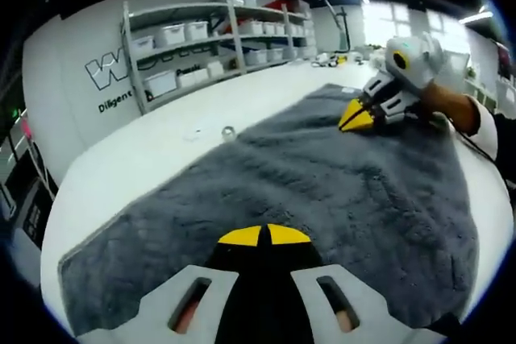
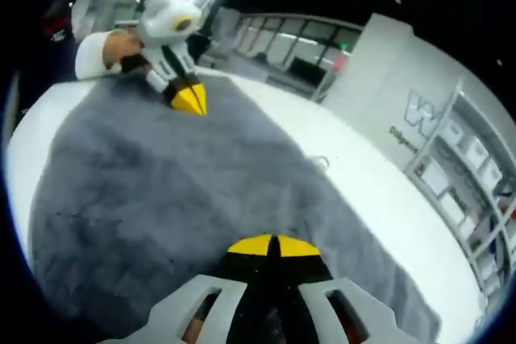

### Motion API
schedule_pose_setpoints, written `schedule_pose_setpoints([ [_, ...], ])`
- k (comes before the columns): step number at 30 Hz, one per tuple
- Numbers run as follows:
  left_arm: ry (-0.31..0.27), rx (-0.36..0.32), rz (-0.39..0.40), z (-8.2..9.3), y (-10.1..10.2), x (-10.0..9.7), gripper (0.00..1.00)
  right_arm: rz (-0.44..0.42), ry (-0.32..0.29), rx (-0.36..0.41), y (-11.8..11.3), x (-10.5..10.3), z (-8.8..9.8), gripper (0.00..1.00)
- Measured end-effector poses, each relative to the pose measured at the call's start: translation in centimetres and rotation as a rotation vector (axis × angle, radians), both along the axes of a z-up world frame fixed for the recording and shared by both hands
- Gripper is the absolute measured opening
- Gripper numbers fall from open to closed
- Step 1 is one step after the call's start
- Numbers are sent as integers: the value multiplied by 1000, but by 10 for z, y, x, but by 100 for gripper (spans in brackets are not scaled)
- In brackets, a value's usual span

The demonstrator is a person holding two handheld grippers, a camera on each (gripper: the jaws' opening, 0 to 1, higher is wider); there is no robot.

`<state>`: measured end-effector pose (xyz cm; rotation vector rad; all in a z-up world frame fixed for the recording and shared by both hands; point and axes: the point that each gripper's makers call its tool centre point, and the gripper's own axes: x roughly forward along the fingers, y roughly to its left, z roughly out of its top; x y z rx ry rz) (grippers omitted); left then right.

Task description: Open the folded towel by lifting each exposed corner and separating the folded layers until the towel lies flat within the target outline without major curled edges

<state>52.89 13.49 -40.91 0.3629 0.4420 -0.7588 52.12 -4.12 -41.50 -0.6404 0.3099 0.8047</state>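
White tabletop carries a grey towel, with metal shelving full of pale bins against a lettered wall in the upper left of the left gripper view and the same shelving at the right edge of the right gripper view. Spread open, the towel runs with its long axis from the lower left of the left gripper view up toward the upper right, its near end broad and its far end narrowing toward the other tool; in the right gripper view the towel stretches from the bottom of the frame up to the upper left. A small ring-like object lies on the bare table just beside the towel's upper edge. Rising from the bottom centre of its own view, the left gripper has its yellow tips pressed together down at the pile; whether cloth is caught between them cannot be told. The right gripper likewise shows its yellow tips together at the towel's near end in its own view, and its tips also meet at the far end of the towel in the left gripper view, with any pinched cloth impossible to make out.
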Motion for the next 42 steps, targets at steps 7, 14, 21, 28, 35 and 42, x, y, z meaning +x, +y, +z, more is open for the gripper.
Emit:
schedule_pose_setpoints([
  [7, 14, -14, 9, 0, -5, -2, 1, 2, 1, -5, -5, 1, 0, 0],
  [14, 3, 1, 11, -1, -16, -7, 1, -1, 4, -10, -11, 3, 0, 0],
  [21, 31, -36, 28, 3, -12, -4, 1, -67, 33, 34, -17, 7, 7, 0],
  [28, 38, -185, 25, 26, -8, -4, 1, -111, 44, 224, -25, 11, 30, 0],
  [35, 61, -293, 20, 43, -4, -10, 18, -86, 73, 296, -26, -1, 44, 8],
  [42, 72, -417, 35, 66, -3, -20, 36, -63, 87, 342, -31, -18, 55, 18],
])
